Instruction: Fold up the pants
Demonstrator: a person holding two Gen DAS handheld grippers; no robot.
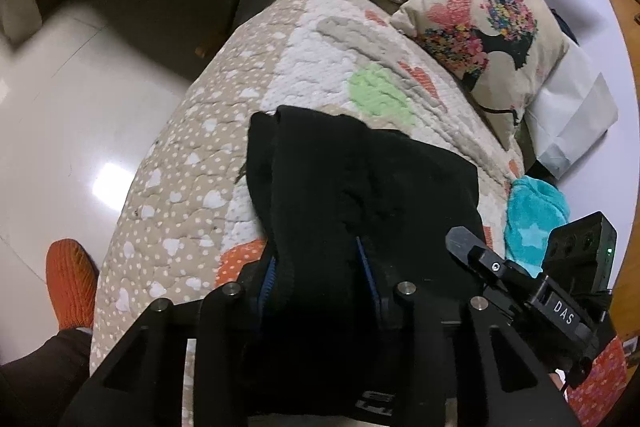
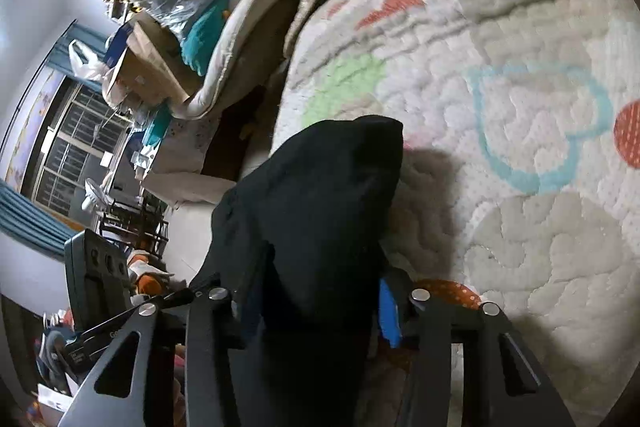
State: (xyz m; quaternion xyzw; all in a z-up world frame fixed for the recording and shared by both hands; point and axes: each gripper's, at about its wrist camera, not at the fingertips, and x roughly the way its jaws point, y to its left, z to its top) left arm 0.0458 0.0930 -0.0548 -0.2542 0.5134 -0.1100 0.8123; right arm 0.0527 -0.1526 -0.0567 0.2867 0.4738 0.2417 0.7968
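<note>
Black pants [image 1: 360, 167] lie bunched on a quilted bedspread [image 1: 200, 167] with heart patterns. In the left wrist view my left gripper [image 1: 320, 271] is shut on the near end of the pants, and the cloth fills the gap between its blue pads [image 1: 271, 275]. The right wrist view shows my right gripper [image 2: 320, 311] shut on another bunch of the pants [image 2: 320, 187], which drapes forward over the bedspread [image 2: 520, 227]. The right gripper [image 1: 500, 267] also shows at the lower right of the left wrist view, close beside the left one.
A floral cushion [image 1: 480, 27], a white paper bag [image 1: 572, 123] and a teal towel [image 1: 532, 211] lie to the right on the bed. A shiny tiled floor [image 1: 60, 107] and an orange slipper [image 1: 72, 279] are on the left. Piled bags and boxes [image 2: 168, 7] stand beyond the bed.
</note>
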